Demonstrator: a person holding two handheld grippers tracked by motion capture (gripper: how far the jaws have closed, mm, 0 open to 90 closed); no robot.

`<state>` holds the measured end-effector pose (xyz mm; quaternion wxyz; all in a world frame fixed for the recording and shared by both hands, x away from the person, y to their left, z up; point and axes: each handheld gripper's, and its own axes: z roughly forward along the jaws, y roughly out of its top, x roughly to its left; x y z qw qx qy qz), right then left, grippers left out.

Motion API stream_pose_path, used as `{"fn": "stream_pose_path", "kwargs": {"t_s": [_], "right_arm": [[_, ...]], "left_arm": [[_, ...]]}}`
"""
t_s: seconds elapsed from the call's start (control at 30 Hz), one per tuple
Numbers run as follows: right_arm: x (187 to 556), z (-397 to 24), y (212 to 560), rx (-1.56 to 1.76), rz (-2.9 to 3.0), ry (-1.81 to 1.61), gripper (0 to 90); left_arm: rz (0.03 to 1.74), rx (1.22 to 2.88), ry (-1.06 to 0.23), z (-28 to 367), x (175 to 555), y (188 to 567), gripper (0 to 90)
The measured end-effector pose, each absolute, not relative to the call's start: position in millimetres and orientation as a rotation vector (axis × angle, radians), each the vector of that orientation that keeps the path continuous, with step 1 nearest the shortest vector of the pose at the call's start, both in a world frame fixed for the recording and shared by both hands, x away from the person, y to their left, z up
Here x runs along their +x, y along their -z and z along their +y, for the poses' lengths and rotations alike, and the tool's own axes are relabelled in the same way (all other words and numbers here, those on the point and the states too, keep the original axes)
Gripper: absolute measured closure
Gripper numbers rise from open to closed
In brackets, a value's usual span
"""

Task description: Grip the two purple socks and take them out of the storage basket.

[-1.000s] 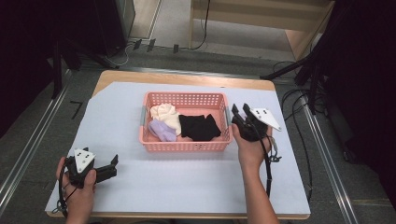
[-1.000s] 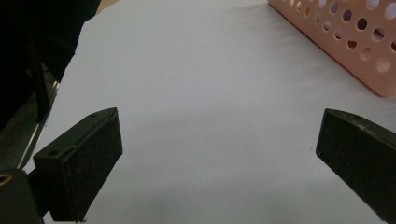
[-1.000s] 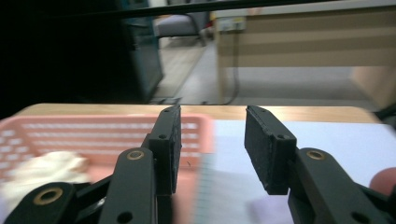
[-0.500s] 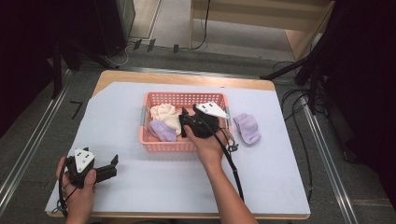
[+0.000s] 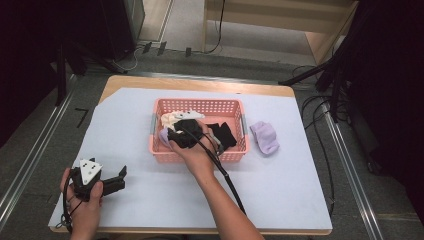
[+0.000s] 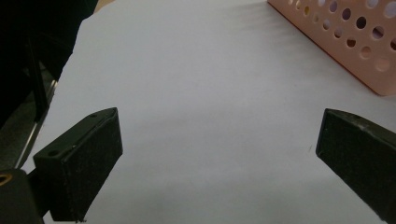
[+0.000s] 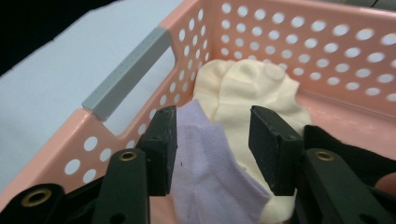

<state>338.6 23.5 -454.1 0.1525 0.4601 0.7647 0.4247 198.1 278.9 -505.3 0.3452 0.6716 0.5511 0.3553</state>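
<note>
Left gripper is sitting near the table's front-left corner on the white sheet, jaws standing wide apart with nothing between them; the left gripper view is showing bare sheet under the black pads and a corner of the pink basket off to the side.

Pink basket is sitting mid-table, toward the back edge. Right gripper is reaching into the basket's left end by the grey handle. Its jaws have just been opening and are standing partly apart, straddling a lavender sock; can't tell if the pads are touching it.

Cream sock is lying just behind the lavender one, touching it. Black sock is lying in the basket's right half.

A second lavender sock is lying on the sheet just right of the basket, outside it.
</note>
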Motion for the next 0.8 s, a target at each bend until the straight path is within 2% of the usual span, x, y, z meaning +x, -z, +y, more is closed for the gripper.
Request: {"fn": "stream_pose_path", "kwargs": {"t_s": [0.27,0.43,0.5,0.53,0.57,0.6,0.63,0.7,0.8], "right_arm": [[350.9,45.2,467.3,1.371,2.314,-0.992,43.1],[354.9,49.2,469.5,1.456,2.375,-0.945,42.7],[357.0,49.9,470.5,1.49,2.405,-0.904,50.7],[358.0,50.1,471.2,1.505,2.424,-0.892,58.4],[358.0,50.1,471.2,1.505,2.424,-0.892,58.4],[358.7,49.9,471.9,1.509,2.44,-0.89,67.3],[358.1,49.8,472.4,1.493,2.462,-0.895,80.6],[356.1,48.3,470.2,1.473,2.454,-0.914,86.1],[354.6,40.5,461.9,1.508,2.406,-1.051,87.9]], "left_arm": [[1.428,1.748,-0.928,278.2,198.3,505.5,1.3],[1.428,1.752,-0.924,277.7,198.2,505.5,1.3],[1.428,1.756,-0.924,277.6,198.0,505.3,1.3],[1.426,1.76,-0.925,277.9,198.0,505.1,1.3],[1.426,1.76,-0.925,277.9,198.0,505.1,1.3],[1.427,1.759,-0.924,277.7,198.0,505.2,1.3],[1.428,1.758,-0.923,277.7,198.0,505.2,1.3],[1.427,1.756,-0.922,277.8,198.0,505.3,1.3],[1.428,1.753,-0.923,277.5,198.3,505.4,1.3]]}}
